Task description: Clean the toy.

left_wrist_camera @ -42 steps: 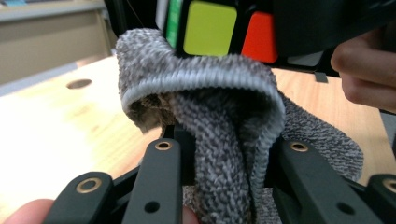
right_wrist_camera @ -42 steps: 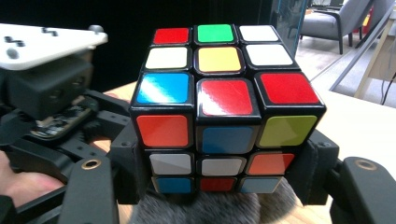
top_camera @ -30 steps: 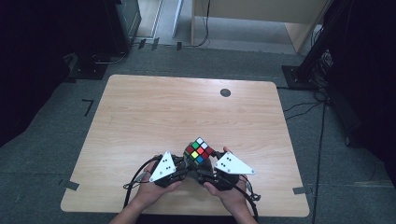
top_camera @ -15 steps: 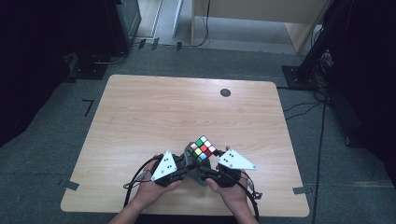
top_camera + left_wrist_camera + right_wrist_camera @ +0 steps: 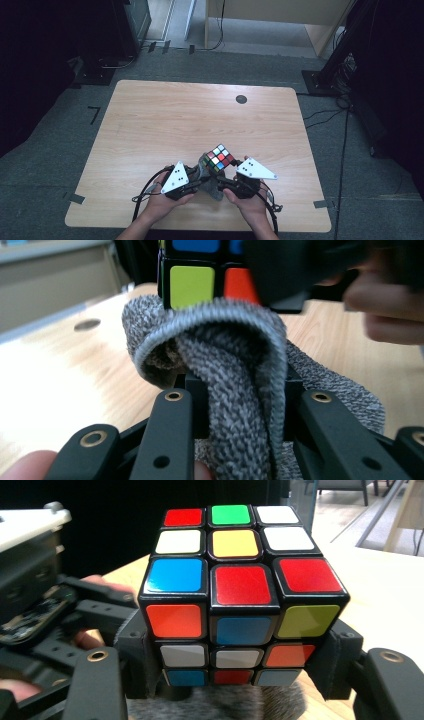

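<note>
While I worked at the near edge of the table (image 5: 150,125), things stood like this:
Left gripper (image 5: 235,405): I pinched the grey sock (image 5: 235,365) tight.
Right gripper (image 5: 240,675): I squeezed the colour cube (image 5: 240,595) by its sides.
Cube: held up, just over the sock's open mouth.
In the way: my right gripper and fingers (image 5: 390,305) hid part of the cube.
Far off: a black dot (image 5: 241,99) on the table.

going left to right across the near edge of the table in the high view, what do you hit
left hand-held gripper shut on the grey sock → puzzle cube → right hand-held gripper, its grey plate farthest right
</note>
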Tool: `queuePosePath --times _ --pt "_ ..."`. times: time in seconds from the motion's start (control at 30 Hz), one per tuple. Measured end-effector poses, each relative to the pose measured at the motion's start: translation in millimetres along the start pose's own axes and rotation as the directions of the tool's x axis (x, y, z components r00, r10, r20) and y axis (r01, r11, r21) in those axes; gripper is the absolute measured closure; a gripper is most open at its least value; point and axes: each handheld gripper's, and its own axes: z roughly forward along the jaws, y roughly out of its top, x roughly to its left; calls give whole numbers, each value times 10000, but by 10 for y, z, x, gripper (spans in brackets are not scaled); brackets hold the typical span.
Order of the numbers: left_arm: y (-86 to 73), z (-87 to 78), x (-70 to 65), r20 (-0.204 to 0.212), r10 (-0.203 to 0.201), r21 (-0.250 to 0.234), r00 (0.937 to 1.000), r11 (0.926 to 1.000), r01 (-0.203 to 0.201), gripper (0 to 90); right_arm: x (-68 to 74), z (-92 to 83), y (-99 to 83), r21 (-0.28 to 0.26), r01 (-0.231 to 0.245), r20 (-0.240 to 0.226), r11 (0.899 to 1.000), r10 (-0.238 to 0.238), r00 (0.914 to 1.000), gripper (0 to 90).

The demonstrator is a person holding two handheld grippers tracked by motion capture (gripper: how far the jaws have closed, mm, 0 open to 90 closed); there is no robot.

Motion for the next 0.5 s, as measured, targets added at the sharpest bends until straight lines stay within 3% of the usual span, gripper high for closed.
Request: queuePosePath --times 0.1,0.2,0.27,0.3,0.37,0.43,0.5 --pt "-3 24 1 -62 -155 39 9999 9999 156 699 -11 -26 18 -54 -150 25 9999 150 9999 345" --pt "-14 50 20 -382 -443 419 9983 9981 459 679 72 13 3 70 14 -271 10000 -12 9996 345" --pt "-12 44 43 -287 -726 495 9969 9960 739 682 121 38 -11 148 294 -335 9995 -289 9990 345" --pt "-9 35 41 -195 -681 410 9975 9968 688 689 119 40 -11 139 314 -322 9994 -309 9990 345" --pt "8 -2 25 328 -243 155 9992 9996 238 706 52 14 2 23 22 -181 10000 -22 9998 345" --pt "25 -31 10 536 170 -58 9984 9998 -167 711 0 -15 10 -93 -204 -122 9997 203 9997 345" --pt "29 -29 24 528 -1 -99 9986 10000 6 710 -21 -41 22 -158 -366 -139 9992 364 9992 345"
